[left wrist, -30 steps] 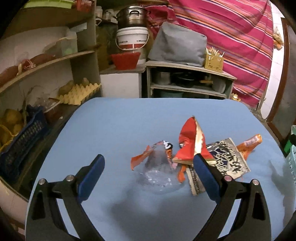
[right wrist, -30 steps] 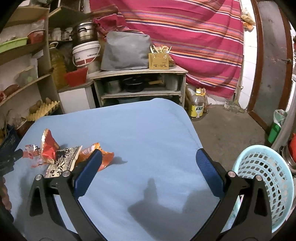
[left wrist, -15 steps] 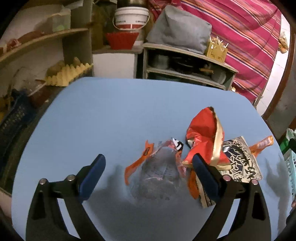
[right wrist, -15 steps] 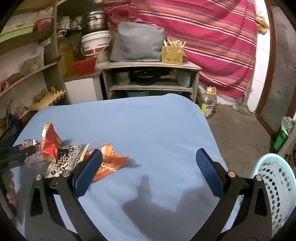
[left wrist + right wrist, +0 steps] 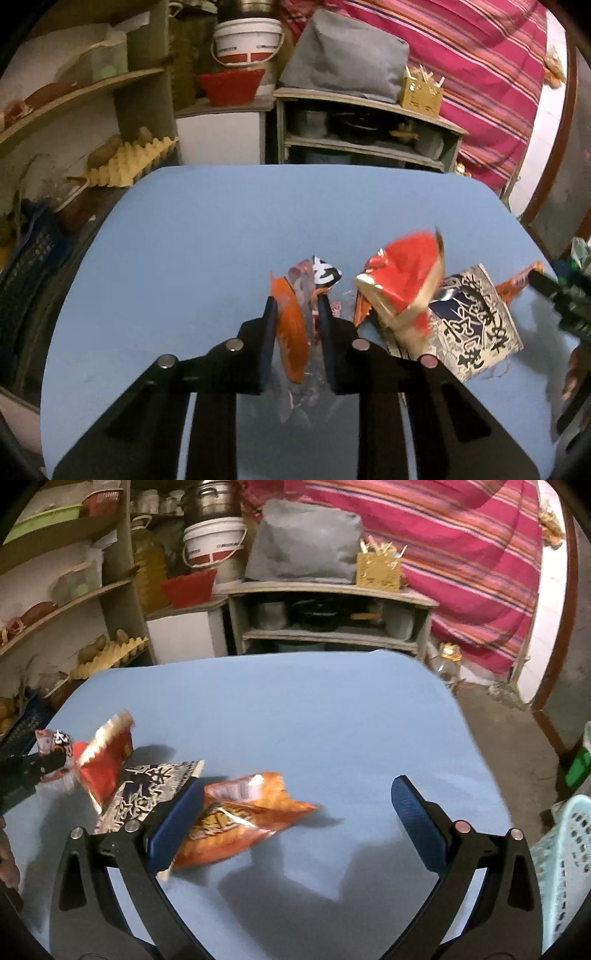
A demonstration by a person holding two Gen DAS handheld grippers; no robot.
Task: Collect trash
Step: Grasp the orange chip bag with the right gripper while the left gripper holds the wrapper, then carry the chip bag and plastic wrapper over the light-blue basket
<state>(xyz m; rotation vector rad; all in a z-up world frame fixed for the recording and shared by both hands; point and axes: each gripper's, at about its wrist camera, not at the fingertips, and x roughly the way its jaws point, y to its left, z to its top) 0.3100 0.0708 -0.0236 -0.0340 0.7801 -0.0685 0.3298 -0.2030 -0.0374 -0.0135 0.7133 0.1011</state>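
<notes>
The step in hand is the first pick-up: the left tool (image 5: 294, 308) has just been closing and its jaws now pinch the crumpled clear wrapper with orange edges (image 5: 293, 332), which bulges up between the pads while its lower part looks to rest on the blue surface (image 5: 184, 229). Taking the red foil packet (image 5: 400, 280) as the landmark, the gripped wrapper lies just to its left, touching or nearly so; a flat black-and-white printed packet (image 5: 476, 325) sits against its right side, partly tucked under it. In the right wrist view an orange snack bag (image 5: 240, 812) lies just right of that printed packet, on the side away from the red packet (image 5: 107, 760). The right tool (image 5: 293, 794) is spread wide and holds nothing; its left pad overlaps the orange bag's near edge in the view, but whether it touches I cannot tell, and most of the bag falls within the gap. A pale blue perforated basket (image 5: 565, 849) stands beyond the surface's right edge, well apart from the red packet, and is probably where the trash goes. Next, I judge, the left tool should lift gently, since the thin film could slip or drag its neighbours along, while the right tool needs to settle over the orange bag before closing.
</notes>
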